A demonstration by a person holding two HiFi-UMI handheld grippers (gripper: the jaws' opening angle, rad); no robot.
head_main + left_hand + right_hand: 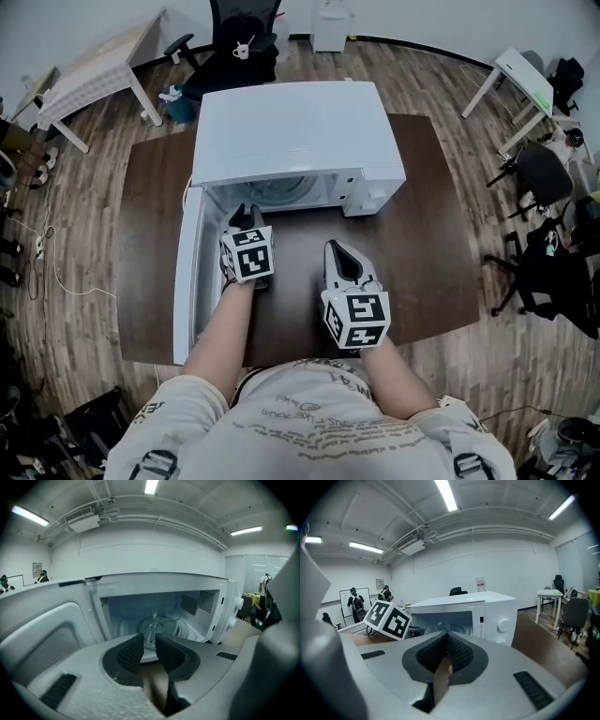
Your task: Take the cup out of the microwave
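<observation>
A white microwave (291, 131) stands at the back of a dark brown table (422, 244), its door (190, 272) swung open to the left. Inside, a clear glass cup (151, 631) with a handle sits on the glass turntable. My left gripper (246, 217) is at the mouth of the oven, just short of the cup, and in the left gripper view my left gripper (148, 639) is open by a narrow gap with nothing between the jaws. My right gripper (336, 247) hovers over the table in front of the control panel; my right gripper (446, 635) is shut and empty.
The open door flanks my left arm on the left. The microwave's knobs (503, 625) face my right gripper. Around the table are white tables (89, 70), an office chair (242, 42) behind and another chair (542, 173) at the right. People stand by a whiteboard (356, 603) far off.
</observation>
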